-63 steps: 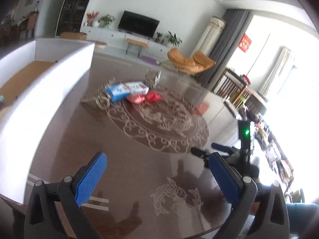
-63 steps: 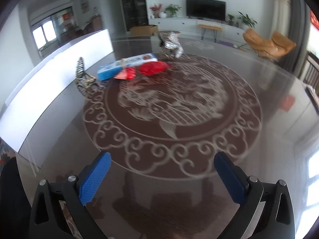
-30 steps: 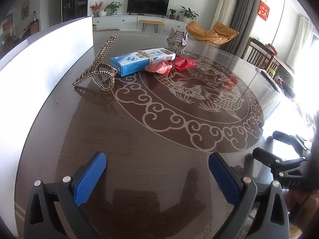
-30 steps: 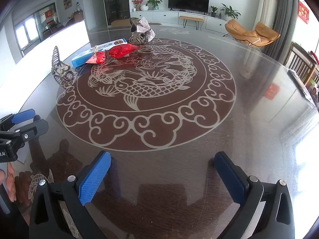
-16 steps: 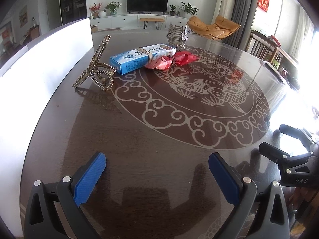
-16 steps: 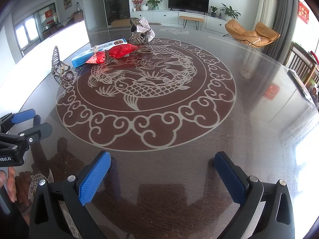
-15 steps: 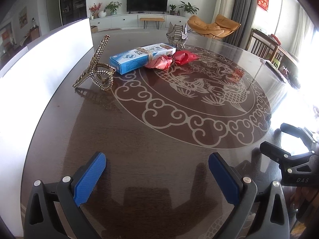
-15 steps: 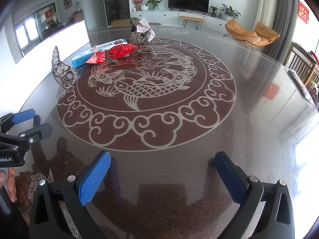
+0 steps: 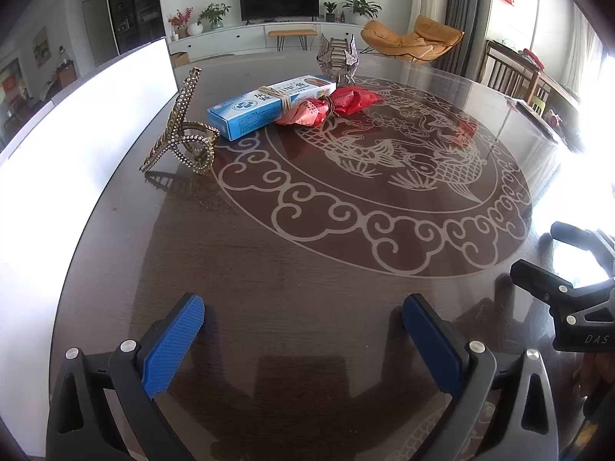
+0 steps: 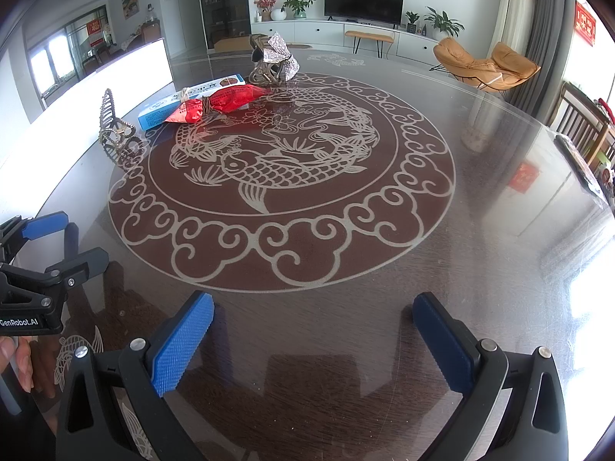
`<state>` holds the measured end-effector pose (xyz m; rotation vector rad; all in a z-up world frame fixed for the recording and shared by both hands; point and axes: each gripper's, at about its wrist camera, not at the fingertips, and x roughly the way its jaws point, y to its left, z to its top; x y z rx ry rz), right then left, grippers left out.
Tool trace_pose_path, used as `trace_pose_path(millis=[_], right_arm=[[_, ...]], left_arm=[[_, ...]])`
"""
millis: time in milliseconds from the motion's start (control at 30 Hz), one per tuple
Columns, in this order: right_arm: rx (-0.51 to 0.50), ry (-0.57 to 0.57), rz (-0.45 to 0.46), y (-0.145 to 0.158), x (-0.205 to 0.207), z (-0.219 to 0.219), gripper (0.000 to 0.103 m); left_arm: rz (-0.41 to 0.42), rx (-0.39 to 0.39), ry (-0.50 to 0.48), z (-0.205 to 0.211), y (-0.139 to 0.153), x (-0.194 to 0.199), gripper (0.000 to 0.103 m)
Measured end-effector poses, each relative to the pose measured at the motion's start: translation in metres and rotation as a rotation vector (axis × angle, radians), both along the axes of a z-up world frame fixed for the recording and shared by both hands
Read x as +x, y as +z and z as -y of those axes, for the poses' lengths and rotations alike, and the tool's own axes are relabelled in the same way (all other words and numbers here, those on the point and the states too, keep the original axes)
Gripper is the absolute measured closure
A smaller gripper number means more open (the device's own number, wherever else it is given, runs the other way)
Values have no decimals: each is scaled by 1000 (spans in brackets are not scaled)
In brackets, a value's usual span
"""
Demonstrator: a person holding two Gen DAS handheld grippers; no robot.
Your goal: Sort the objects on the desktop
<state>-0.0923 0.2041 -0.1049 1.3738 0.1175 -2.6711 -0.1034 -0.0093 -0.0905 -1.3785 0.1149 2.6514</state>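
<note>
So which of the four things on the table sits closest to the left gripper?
The beaded gold hair clip, standing alone near the white board; the blue box, red packet and silver ornament lie farther back.

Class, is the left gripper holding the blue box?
No. The left gripper is open and empty; the blue box lies far off.

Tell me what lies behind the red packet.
The blue box lies right behind the red packet, banded with string. The packet covers the box's lower edge there; contact is unclear.

Clip left of box, packet right
</note>
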Motion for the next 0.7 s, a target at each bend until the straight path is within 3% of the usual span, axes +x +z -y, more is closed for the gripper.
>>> trace_pose_path(millis=[200, 500, 600, 700], right_arm=[[0, 0, 0, 0, 0, 0, 0], [-22, 29, 0, 2, -2, -2, 0], [-105, 101, -3, 14, -35, 2, 0], [-157, 144, -63, 45, -91, 26, 0]], left_arm=[[6, -4, -104, 9, 0, 5, 0], [-1, 1, -18, 25, 0, 4, 0], [-2, 1, -16, 25, 0, 4, 0], [-3, -1, -15, 25, 0, 5, 0]])
